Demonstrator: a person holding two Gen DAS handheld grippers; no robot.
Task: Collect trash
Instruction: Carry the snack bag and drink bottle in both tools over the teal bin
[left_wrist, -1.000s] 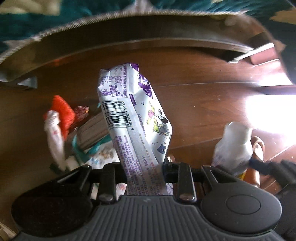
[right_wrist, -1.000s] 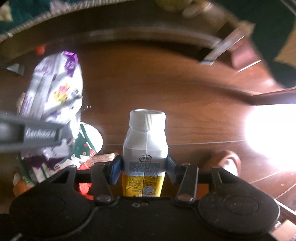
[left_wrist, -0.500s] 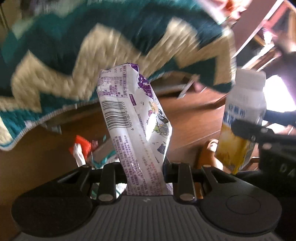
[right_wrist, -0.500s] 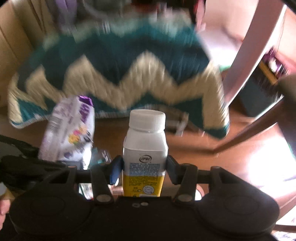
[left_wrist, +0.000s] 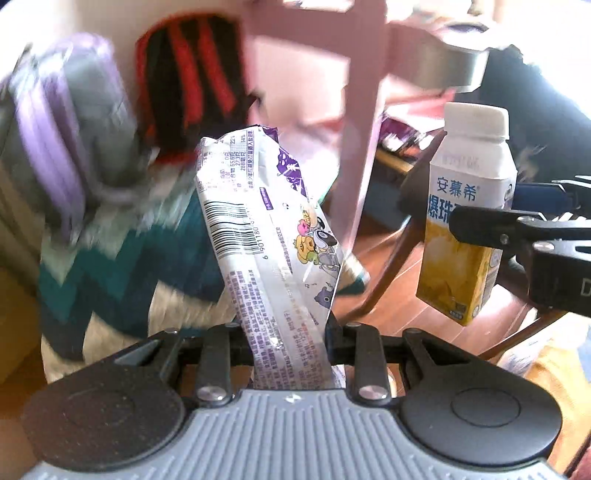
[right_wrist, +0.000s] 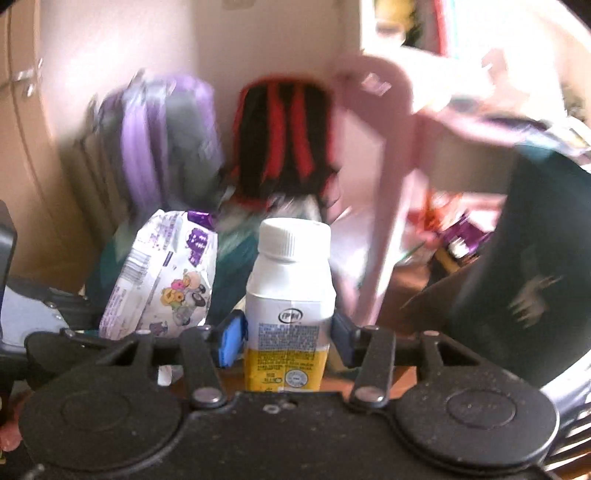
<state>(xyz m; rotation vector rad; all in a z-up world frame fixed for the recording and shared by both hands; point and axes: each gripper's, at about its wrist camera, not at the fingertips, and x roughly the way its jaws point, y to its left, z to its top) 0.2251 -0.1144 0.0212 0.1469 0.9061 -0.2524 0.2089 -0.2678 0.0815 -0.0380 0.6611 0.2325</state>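
My left gripper (left_wrist: 290, 328) is shut on a crumpled white and purple snack wrapper (left_wrist: 266, 236) with a barcode and cartoon figures; it stands up from the jaws. My right gripper (right_wrist: 288, 332) is shut on a white and yellow drink carton (right_wrist: 290, 295) with a white screw cap, held upright. The carton (left_wrist: 465, 218) and the right gripper also show at the right of the left wrist view. The wrapper (right_wrist: 166, 280) shows at the left of the right wrist view. Both are held up in the air.
A teal and cream zigzag blanket (left_wrist: 110, 280) lies at lower left. A purple and grey backpack (right_wrist: 162, 140) and a black and red backpack (right_wrist: 284, 140) stand against the wall. A pink table leg (left_wrist: 362, 147) and a dark chair (right_wrist: 535, 258) are to the right.
Both grippers have lifted from the wooden floor with their items and tilted up. The view went from the floor and the trash pile to the blanket, then to the backpacks and wall.
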